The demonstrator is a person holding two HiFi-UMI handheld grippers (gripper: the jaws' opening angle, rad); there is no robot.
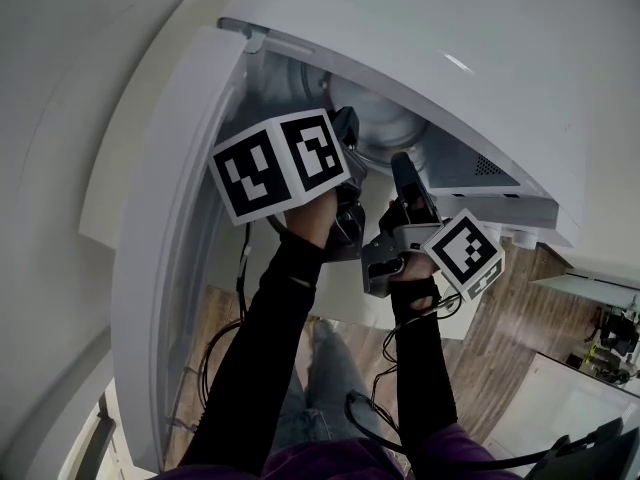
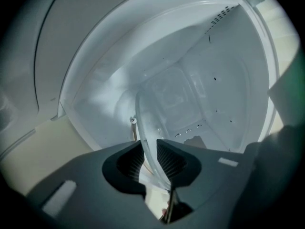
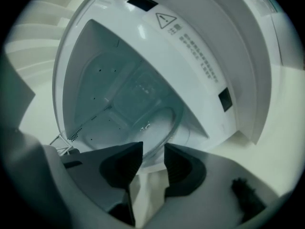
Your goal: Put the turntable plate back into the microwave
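The clear glass turntable plate [image 1: 385,128] sits tilted in the mouth of the open white microwave [image 1: 450,58]. In the left gripper view the turntable plate [image 2: 171,104] stands nearly on edge, and its rim runs down between the ribbed pads [image 2: 167,159] of my left gripper [image 2: 149,144], which is shut on it. My right gripper [image 3: 152,149] is open, with the plate's rounded rim [image 3: 155,123] just ahead of its tips and no pad touching it. From the head view both grippers reach into the cavity, the left gripper [image 1: 347,133] above and the right gripper [image 1: 403,163] beside it.
The microwave door [image 1: 165,268] hangs open at the left. The cavity's white walls [image 2: 224,70] close in round the plate, with vent holes [image 2: 223,14] near the top. A white panel with a warning label [image 3: 164,19] lies beside the right gripper. Wooden floor [image 1: 500,338] lies below.
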